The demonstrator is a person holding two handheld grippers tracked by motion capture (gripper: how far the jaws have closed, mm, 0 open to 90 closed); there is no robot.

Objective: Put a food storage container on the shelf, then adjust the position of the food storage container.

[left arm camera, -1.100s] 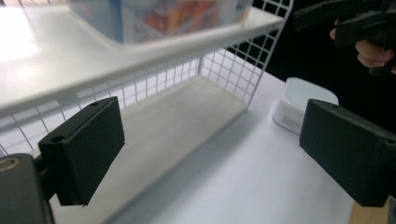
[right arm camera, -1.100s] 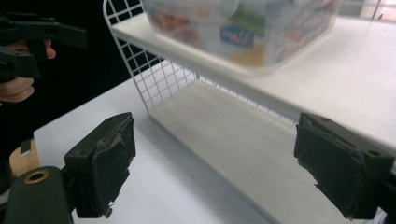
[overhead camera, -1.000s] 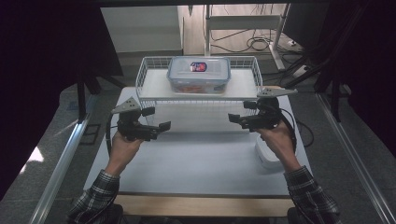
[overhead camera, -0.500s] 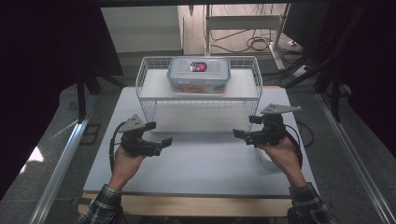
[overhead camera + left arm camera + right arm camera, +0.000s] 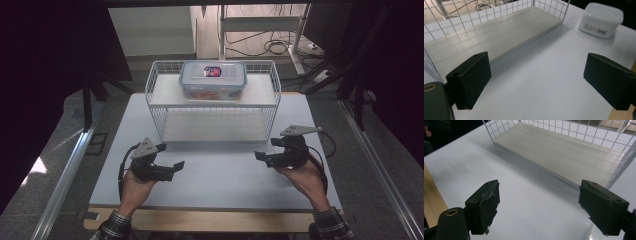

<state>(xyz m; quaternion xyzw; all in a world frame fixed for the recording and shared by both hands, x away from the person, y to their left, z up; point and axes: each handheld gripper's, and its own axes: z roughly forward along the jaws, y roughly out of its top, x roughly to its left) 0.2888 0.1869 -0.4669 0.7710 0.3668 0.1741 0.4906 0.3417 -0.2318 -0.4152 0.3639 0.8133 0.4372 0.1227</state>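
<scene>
High view: both my tongs, left gripper (image 5: 176, 165) and right gripper (image 5: 259, 156), hang spread and empty at lower frame; right wrist probably risks nudging the white tub (image 5: 601, 19) hidden beneath it.

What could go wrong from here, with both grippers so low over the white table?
1. The open right gripper hangs close to the small white lidded tub beside that hand; a careless swing could knock it.
2. The clear plastic lidded box sits on the white wire rack's upper shelf; bumping the rack might shift it.
</scene>
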